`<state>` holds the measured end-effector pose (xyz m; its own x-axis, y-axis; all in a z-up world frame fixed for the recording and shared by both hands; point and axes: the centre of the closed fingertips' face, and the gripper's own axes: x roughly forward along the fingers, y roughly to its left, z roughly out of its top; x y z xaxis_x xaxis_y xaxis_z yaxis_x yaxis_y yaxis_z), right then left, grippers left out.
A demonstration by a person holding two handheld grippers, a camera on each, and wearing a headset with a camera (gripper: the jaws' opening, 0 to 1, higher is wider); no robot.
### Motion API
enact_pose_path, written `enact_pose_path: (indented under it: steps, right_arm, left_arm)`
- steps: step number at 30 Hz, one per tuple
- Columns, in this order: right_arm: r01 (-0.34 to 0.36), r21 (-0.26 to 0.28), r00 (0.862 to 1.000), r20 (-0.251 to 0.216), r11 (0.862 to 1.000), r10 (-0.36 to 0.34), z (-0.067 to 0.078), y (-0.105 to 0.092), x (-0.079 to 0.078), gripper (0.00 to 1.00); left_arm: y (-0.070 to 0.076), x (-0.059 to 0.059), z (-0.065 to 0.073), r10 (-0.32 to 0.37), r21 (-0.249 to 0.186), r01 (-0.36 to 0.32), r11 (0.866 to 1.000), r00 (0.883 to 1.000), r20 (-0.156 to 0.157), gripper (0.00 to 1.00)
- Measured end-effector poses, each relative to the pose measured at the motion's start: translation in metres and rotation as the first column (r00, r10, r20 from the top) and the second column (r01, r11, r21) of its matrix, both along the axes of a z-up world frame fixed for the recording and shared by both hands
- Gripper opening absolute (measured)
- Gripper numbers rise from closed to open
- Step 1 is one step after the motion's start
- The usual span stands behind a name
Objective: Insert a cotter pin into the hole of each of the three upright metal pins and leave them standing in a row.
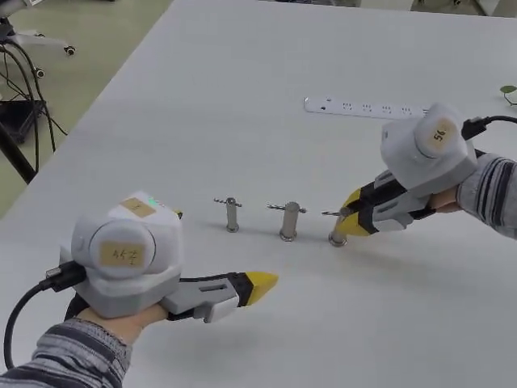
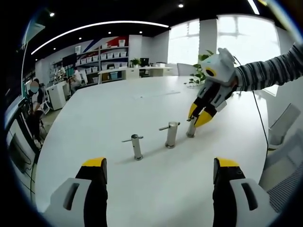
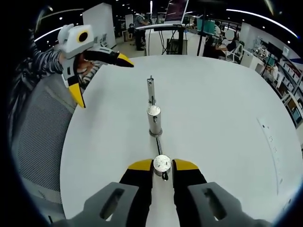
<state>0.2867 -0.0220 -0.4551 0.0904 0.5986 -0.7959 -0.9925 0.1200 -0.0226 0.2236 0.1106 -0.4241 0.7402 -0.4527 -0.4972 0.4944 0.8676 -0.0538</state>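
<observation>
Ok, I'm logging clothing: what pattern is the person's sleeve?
Grey stripes on the sleeve, clearest in the head view.

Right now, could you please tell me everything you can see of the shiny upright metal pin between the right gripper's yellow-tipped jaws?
The shiny silver cylindrical pin stands upright on the white table, at the end of a row of three. Its top is flat and round. A thin cotter pin juts sideways near its top. The right gripper flanks it closely; contact is unclear.
</observation>
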Motion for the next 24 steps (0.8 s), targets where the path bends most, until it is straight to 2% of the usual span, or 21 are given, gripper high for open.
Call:
enact_pose_path:
  steps: [3,10,13,19,24]
  right_arm:
    - [0.02,0.011,0.999,0.028,1.0,-0.02,0.001,-0.001,0.002,0.15]
    - [0.08,0.037,0.996,0.031,0.996,-0.081,0.009,-0.01,0.0,0.27]
    - [0.125,0.085,0.991,0.032,0.988,-0.129,0.019,-0.01,-0.001,0.31]
    - [0.224,0.145,0.974,0.0,0.964,-0.227,0.031,-0.013,-0.014,0.39]
    - [0.329,0.211,0.942,-0.005,0.921,-0.335,0.042,-0.016,-0.018,0.46]
  left_arm:
    - [0.001,0.0,-0.001,-0.002,0.006,0.002,1.0,1.0,-0.003,0.92]
    - [0.002,0.003,0.002,-0.012,0.012,0.012,1.0,1.0,0.004,0.92]
    - [0.002,0.006,0.005,-0.021,0.013,0.021,1.0,1.0,0.011,0.92]
    - [0.001,0.006,0.009,-0.037,0.008,0.037,0.999,0.999,0.011,0.92]
    - [0.003,0.006,0.011,-0.042,0.006,0.042,0.999,0.999,0.011,0.92]
